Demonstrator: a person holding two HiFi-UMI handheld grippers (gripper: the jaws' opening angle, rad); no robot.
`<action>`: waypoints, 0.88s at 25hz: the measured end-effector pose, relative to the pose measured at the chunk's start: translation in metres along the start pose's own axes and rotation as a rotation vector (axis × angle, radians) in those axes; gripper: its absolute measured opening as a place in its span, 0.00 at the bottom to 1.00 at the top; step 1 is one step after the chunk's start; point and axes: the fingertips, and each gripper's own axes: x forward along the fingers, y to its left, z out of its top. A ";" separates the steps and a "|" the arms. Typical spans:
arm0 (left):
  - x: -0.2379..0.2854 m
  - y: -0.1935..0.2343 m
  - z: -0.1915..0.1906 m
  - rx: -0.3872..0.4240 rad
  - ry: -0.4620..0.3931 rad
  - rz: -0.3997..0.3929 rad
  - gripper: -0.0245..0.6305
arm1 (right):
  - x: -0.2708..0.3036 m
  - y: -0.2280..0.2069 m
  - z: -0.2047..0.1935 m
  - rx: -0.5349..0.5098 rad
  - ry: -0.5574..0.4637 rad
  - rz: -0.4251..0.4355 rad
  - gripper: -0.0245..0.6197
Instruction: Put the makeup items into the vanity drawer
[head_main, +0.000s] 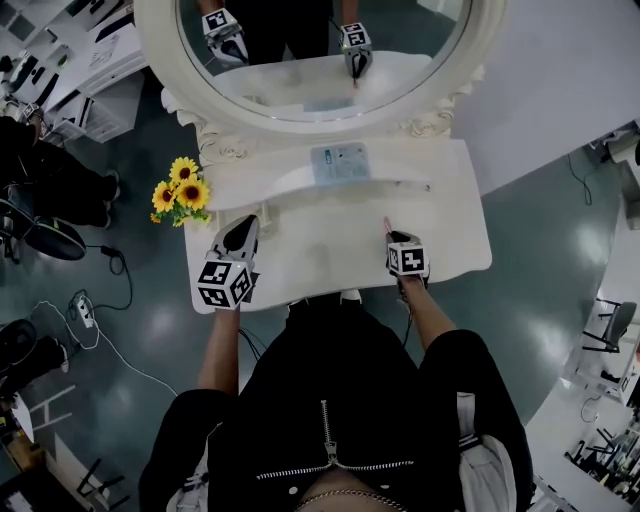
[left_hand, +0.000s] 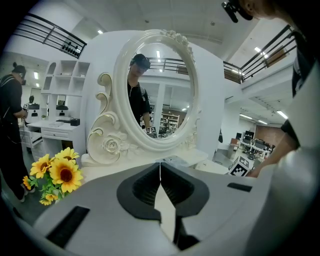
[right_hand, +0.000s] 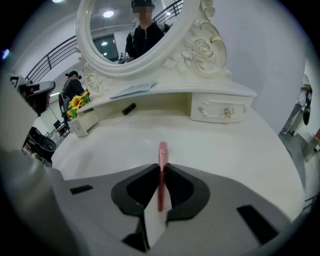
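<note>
Pink and slim, a makeup stick (right_hand: 162, 149) is clamped between the jaws of the right gripper (right_hand: 161, 169), which are clenched on it. Its blunt tip pokes out past them, over the white vanity top (head_main: 330, 265) near the front right corner. The gripper tilts down toward the surface; I can't say whether the stick's tip touches it.

The left gripper (left_hand: 160, 172) hovers near the front left corner. Its jaws are pressed together with nothing between them.

Along the back edge runs a raised shelf. Under its right end sits the little drawer (right_hand: 222, 111) with a crystal knob, pushed closed. A small dark item (right_hand: 129, 108) lies in the recess under the middle of that shelf, well apart from both grippers. On top of the shelf, at the centre, rests a pale leaflet (head_main: 340, 163).

An oval mirror (head_main: 320, 60) in a carved white frame stands behind it. A bunch of sunflowers (head_main: 180, 193) sticks out past the left edge.
</note>
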 end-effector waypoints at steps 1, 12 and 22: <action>0.000 0.001 0.001 -0.002 -0.004 0.003 0.07 | -0.003 0.001 0.005 -0.003 -0.021 0.006 0.11; -0.001 0.005 0.015 0.005 -0.046 0.018 0.07 | -0.051 0.025 0.109 -0.108 -0.283 0.093 0.11; -0.016 0.023 0.021 -0.009 -0.084 0.070 0.07 | -0.097 0.083 0.198 -0.229 -0.459 0.201 0.11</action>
